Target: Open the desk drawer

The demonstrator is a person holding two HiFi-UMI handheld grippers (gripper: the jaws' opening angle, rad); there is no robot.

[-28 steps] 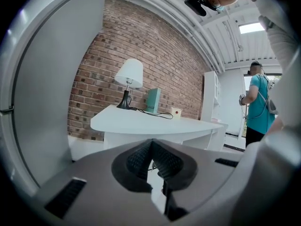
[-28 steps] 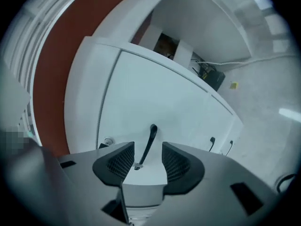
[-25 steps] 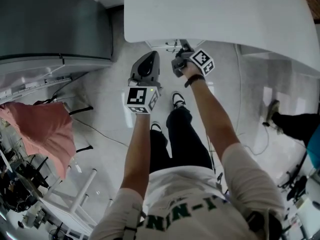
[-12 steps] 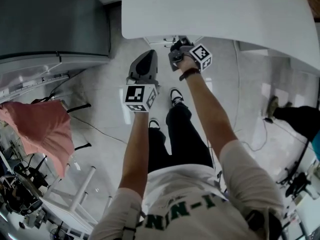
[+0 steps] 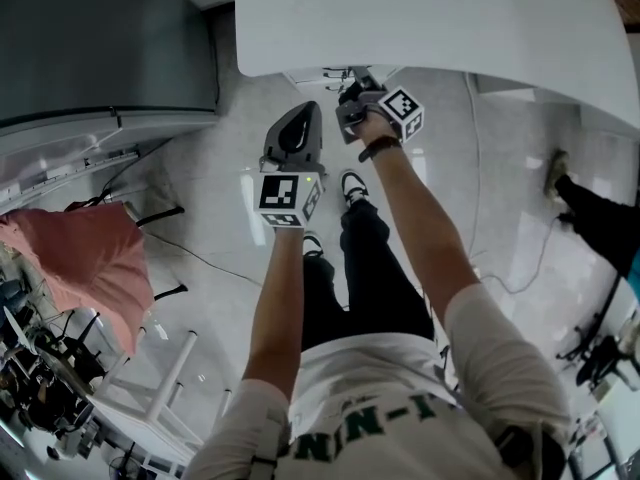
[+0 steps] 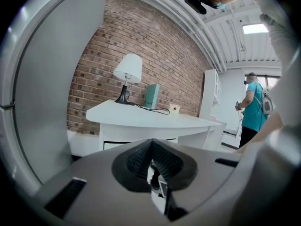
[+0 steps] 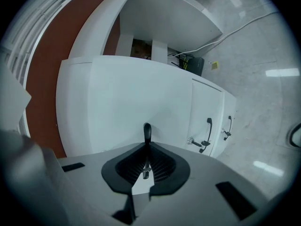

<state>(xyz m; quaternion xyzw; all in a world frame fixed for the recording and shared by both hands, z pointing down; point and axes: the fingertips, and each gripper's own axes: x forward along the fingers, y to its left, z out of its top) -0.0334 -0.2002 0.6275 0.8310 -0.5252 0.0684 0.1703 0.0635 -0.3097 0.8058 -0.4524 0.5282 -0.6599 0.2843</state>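
Observation:
The white desk point(image 5: 430, 18) spans the top of the head view, and its drawer point(image 5: 322, 74) shows just under the front edge. My right gripper point(image 5: 347, 84) reaches under that edge. In the right gripper view the white drawer front point(image 7: 127, 98) fills the middle, and the black drawer handle point(image 7: 147, 131) stands up from between the jaws, whose pads press on it. My left gripper point(image 5: 299, 111) hangs in the air left of the right one, short of the desk point(image 6: 150, 119), shut with nothing between its jaws.
A grey cabinet point(image 5: 100, 48) stands at the left, with pink cloth point(image 5: 90, 268) below it. Two more black handles point(image 7: 208, 128) sit on doors right of the drawer. A lamp point(image 6: 128, 72) and a teal box point(image 6: 151, 96) stand on the desk. Another person point(image 6: 251, 112) stands at the right.
My right gripper has rolled slightly at the drawer under the desk edge. The left gripper has barely moved. The other person's foot at the right has shifted.

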